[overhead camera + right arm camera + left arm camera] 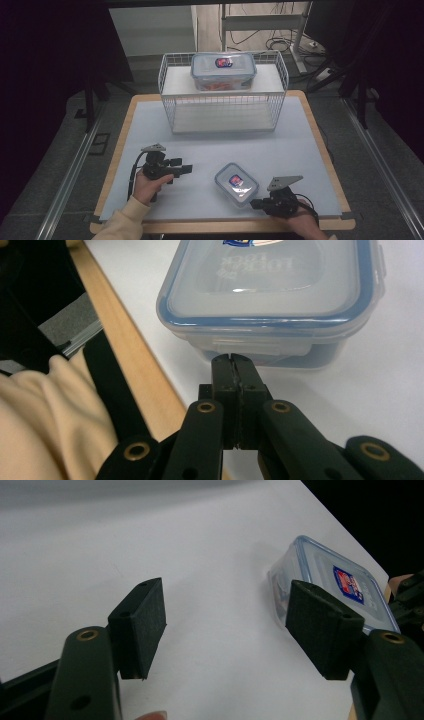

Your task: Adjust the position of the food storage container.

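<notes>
While the right gripper [233, 360] sits pinched together, the container [270, 295] lies just ahead.
Left gripper [227, 625] gapes, container [335, 585] beyond.

A box [236, 183] lies on the table [300, 145] between the left gripper [186, 169] and the right gripper [256, 203], near the right one's tips and well apart from the left's. Beyond both stands a basket [170, 95], with a second box [223, 71] on its shelf [175, 80].

Glossy clear plastic container [272, 295]; matt white table [300, 150], seemingly wood-edged; wire basket [223, 107].
</notes>
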### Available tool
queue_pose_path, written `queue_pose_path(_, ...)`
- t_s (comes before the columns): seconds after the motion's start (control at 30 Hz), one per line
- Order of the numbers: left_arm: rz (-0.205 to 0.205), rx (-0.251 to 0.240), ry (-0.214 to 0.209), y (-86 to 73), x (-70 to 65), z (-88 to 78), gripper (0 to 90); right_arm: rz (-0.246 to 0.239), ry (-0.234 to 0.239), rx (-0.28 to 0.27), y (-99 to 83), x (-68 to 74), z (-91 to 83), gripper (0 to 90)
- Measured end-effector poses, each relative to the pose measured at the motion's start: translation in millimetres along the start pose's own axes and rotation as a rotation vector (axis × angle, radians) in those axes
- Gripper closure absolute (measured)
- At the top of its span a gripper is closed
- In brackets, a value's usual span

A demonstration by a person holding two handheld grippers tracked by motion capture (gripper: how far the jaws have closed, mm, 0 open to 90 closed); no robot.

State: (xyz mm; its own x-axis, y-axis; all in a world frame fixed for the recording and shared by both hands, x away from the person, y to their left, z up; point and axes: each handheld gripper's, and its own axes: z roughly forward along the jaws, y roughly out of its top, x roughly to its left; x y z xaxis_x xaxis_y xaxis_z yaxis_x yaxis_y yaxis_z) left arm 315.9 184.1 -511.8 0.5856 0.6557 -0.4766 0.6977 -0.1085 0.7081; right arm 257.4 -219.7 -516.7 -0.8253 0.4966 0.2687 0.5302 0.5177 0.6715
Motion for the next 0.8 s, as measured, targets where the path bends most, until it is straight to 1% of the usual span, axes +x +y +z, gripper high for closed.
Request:
queue_pose_path(0.03, 0.002, 0.002, 0.003, 0.1, 0.8, -0.1, 32.3, -0.003, -0.002, -0.001, 1.6, -1.3, 1.5, 89.3)
queue_pose_path(0.13, -0.001, 0.002, 0.015, -0.7, 2.9, -0.7, 32.3, 0.012, 0.000, -0.010, 10.7, -7.4, 8.8, 89.3)
queue_pose_path(0.23, -0.004, 0.001, 0.023, -2.4, 4.4, -2.5, 32.3, 0.012, 0.003, -0.013, 16.8, -9.3, 15.0, 89.3)
queue_pose_path(0.33, -0.007, 0.004, 0.026, -4.8, 7.1, -4.9, 32.3, 0.014, 0.004, -0.018, 25.0, -11.5, 22.5, 89.3)
queue_pose_path(0.47, -0.012, 0.002, 0.030, -5.9, 8.6, -5.8, 32.3, 0.030, 0.011, -0.024, 34.8, -17.1, 32.7, 89.3)
queue_pose_path(0.53, -0.012, 0.004, 0.033, -6.2, 8.5, -5.0, 32.3, 0.029, 0.004, -0.029, 39.4, -19.6, 36.7, 89.3)
queue_pose_path(0.6, -0.008, 0.008, 0.032, -6.6, 8.1, -4.2, 32.3, 0.048, 0.009, -0.038, 42.4, -23.8, 40.0, 89.3)
queue_pose_path(0.7, -0.006, 0.011, 0.034, -7.3, 8.0, -3.2, 32.3, 0.061, 0.004, -0.041, 44.5, -28.0, 43.1, 89.3)
queue_pose_path(0.8, -0.011, 0.009, 0.039, -7.2, 8.8, -4.0, 32.3, 0.059, 0.002, -0.046, 44.8, -28.0, 41.7, 89.3)
